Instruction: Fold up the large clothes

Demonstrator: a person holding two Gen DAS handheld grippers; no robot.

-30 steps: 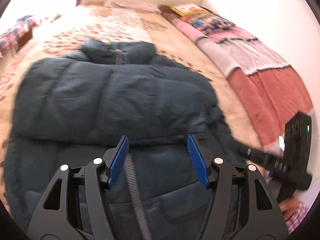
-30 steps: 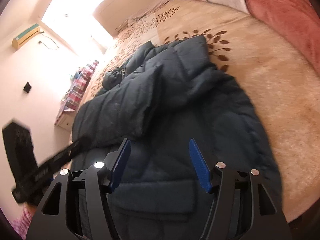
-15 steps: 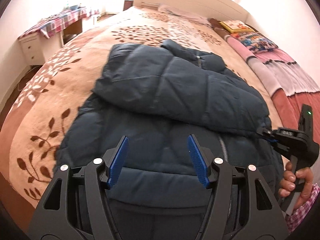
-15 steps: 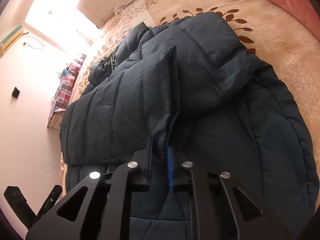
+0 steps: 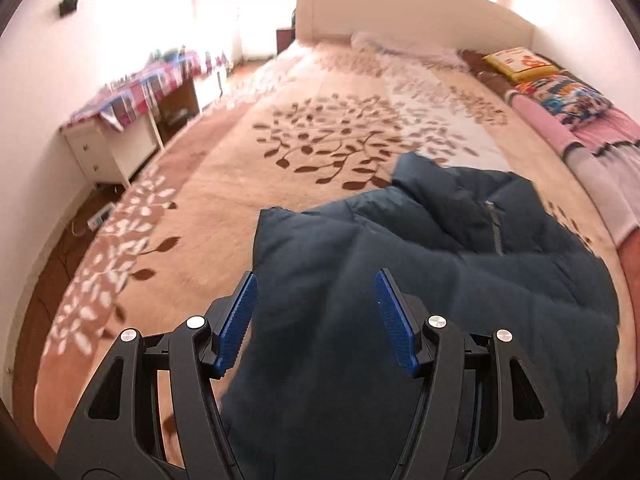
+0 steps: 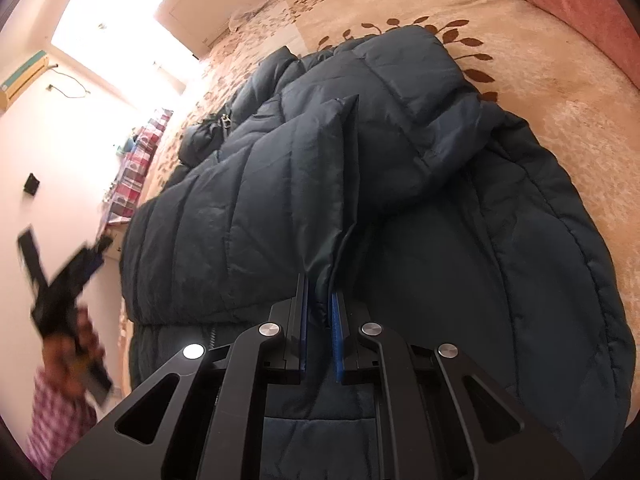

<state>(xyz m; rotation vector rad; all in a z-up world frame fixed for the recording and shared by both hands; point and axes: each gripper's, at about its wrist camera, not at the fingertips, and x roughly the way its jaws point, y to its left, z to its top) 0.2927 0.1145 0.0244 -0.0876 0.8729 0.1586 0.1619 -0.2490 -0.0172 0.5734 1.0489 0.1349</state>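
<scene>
On the bed (image 5: 224, 168), a dark blue puffer jacket (image 5: 420, 288) lies on the leaf-patterned blanket (image 5: 332, 148), one sleeve folded across its front. Only the right wrist view shows the grip: the right tool (image 6: 319, 320) is pressed together on the cuff edge of the folded sleeve (image 6: 256, 216). Only the left wrist view shows the left tool (image 5: 316, 320) spread wide above the jacket, holding nothing, and the zipper (image 5: 496, 228) near the collar. The left tool appears blurred at the left edge of the right wrist view. Beside the bed stands a white cabinet (image 5: 108, 148) under a checked cloth (image 5: 148, 88). Stacked bedding (image 5: 580, 120) lines the bed's right side.
</scene>
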